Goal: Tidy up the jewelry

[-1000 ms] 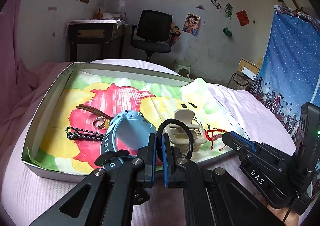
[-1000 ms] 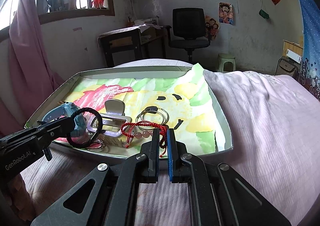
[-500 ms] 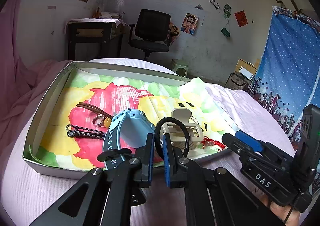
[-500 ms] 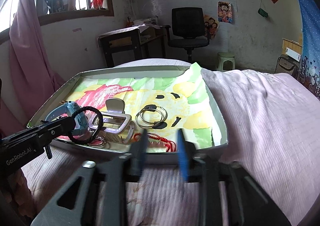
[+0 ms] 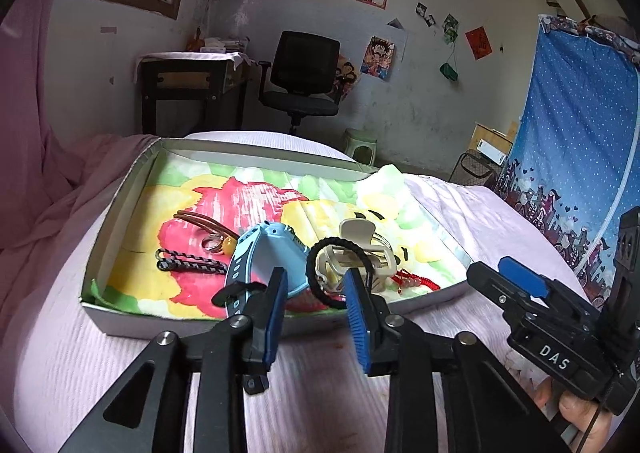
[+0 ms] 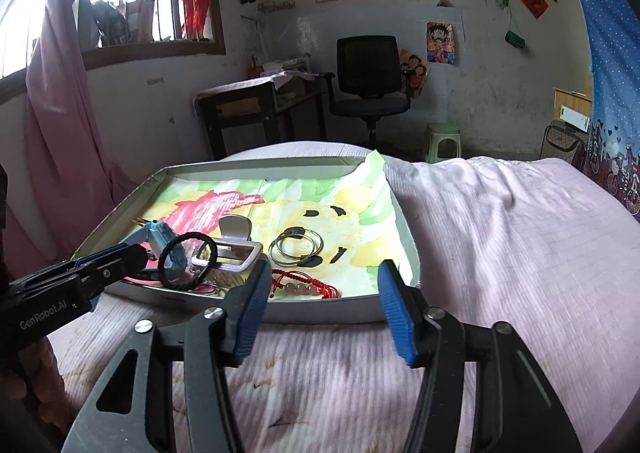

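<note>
- The left gripper (image 5: pixel 316 293) has its jaws apart, near the black hair tie (image 5: pixel 334 273), which stands upright at the tray's (image 6: pixel 408 253) near edge.
- The right gripper (image 6: pixel 320 305) has its jaws wide apart, empty, just short of the red bracelet (image 6: pixel 304 285).
- The tray rests on the pink bed (image 6: pixel 520 253).

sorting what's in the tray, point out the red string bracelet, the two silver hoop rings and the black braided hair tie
red string bracelet (image 6: pixel 304 287): right wrist view, pink beads.
two silver hoop rings (image 6: pixel 296 249): right wrist view, overlapping rims.
black braided hair tie (image 5: pixel 336 273): left wrist view, loop's top arc.
</note>
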Motion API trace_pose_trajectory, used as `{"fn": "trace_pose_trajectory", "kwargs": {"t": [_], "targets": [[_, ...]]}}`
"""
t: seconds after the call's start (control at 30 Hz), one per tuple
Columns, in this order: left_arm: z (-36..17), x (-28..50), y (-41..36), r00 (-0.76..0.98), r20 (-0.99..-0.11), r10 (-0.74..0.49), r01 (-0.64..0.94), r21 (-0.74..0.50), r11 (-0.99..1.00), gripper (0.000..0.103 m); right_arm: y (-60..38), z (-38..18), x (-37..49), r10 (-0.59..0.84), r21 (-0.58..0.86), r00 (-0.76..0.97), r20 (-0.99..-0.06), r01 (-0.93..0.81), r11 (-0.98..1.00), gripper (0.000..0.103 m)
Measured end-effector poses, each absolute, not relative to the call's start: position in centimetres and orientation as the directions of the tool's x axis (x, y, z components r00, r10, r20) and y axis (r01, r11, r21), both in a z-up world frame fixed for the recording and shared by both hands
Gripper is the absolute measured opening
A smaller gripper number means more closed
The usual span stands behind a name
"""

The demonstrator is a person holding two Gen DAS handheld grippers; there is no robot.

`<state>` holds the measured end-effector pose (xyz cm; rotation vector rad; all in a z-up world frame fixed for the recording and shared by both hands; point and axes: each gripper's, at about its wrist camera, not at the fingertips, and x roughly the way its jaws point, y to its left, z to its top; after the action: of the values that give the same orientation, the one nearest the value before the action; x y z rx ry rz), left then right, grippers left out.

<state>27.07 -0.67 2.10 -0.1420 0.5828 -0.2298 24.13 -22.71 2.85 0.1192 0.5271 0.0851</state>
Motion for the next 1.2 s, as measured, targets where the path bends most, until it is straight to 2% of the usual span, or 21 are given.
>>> {"fn": "trace_pose_trajectory", "kwargs": {"t": [0.03, 0.13, 0.3, 0.37, 0.5, 0.53, 0.77, 0.9, 1.2], "targets": [[2.2, 26.7, -0.6, 0.813, -0.524, -0.252, 0.172, -0.196, 0.965, 0.040, -22.8, 3.0, 23.9, 0.112, 0.136, 0.863, -0.492, -0.051, 0.989, 0.055], [2.6, 25.9, -0.3, 0.826, -0.508, -0.244, 0.166, -0.195, 0.967, 0.047, -23.1, 3.3, 23.2, 0.117, 0.142, 0.870, -0.479, -0.055, 0.988, 0.062], [2.9, 24.7, 0.2, 0.827, -0.509, -0.239, 0.160, -0.194, 0.968, 0.053, -23.2, 3.8, 21.8, 0.127, 0.147, 0.881, -0.455, -0.067, 0.987, 0.074], [3.1, 24.1, 0.2, 0.831, -0.504, -0.235, 0.159, -0.189, 0.969, 0.060, -23.2, 4.0, 21.1, 0.130, 0.147, 0.886, -0.445, -0.071, 0.987, 0.081], [3.7, 22.3, 0.2, 0.861, -0.472, -0.189, 0.133, -0.149, 0.980, 0.085, -23.2, 4.5, 19.6, 0.140, 0.148, 0.896, -0.421, -0.084, 0.985, 0.090], [3.8, 22.0, 0.3, 0.868, -0.463, -0.180, 0.126, -0.145, 0.981, 0.088, -23.2, 4.6, 19.2, 0.142, 0.149, 0.899, -0.415, -0.087, 0.985, 0.092], [4.0, 19.2, 2.3, 0.889, -0.423, -0.175, 0.103, -0.188, 0.977, 0.094, -23.9, 5.0, 16.8, 0.157, 0.180, 0.909, -0.387, -0.092, 0.979, 0.101], [4.0, 17.4, 3.2, 0.902, -0.401, -0.159, 0.084, -0.197, 0.977, 0.099, -24.3, 5.0, 15.5, 0.165, 0.195, 0.912, -0.376, -0.097, 0.976, 0.101], [3.3, 14.0, 3.0, 0.915, -0.380, -0.136, 0.075, -0.173, 0.982, 0.101, -24.6, 4.8, 12.4, 0.179, 0.205, 0.923, -0.339, -0.114, 0.972, 0.102]]}}
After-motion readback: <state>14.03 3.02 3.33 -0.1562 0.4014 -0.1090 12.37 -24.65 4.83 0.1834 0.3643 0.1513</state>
